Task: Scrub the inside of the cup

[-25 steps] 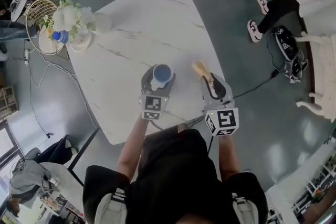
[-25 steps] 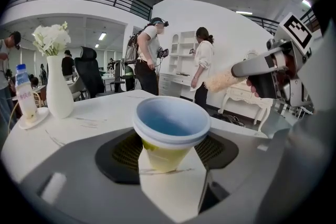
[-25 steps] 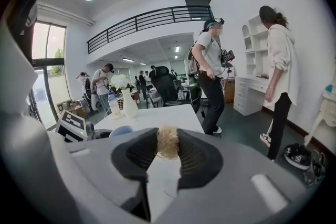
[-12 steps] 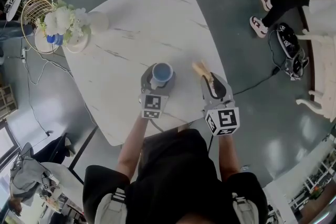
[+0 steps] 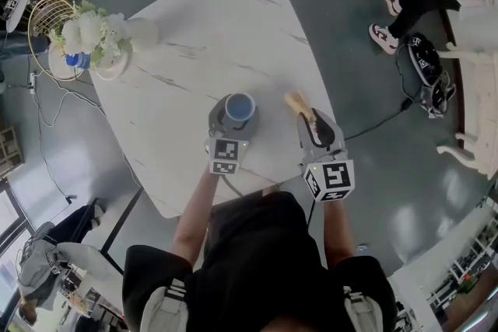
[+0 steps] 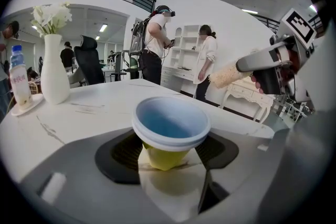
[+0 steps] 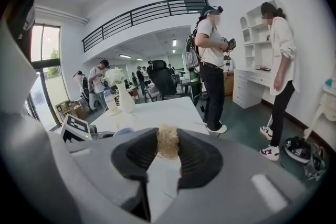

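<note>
Blue-lined cup (image 6: 170,124), clamped upright in the left gripper (image 6: 169,150), stands left of the straw-coloured scrubber (image 7: 168,140) pinched by the right gripper (image 7: 168,153).

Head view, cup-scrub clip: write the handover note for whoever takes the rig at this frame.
Left gripper: closed on the cup, which is upright on the table, mouth up.
Right gripper: closed on the scrubber, which sticks out past the jaws, to the right of the cup and clear of it.
Done: both things gripped.
Left: bring the scrubber into the cup and scrub the inside. No scrubbing is under way yet.
</note>
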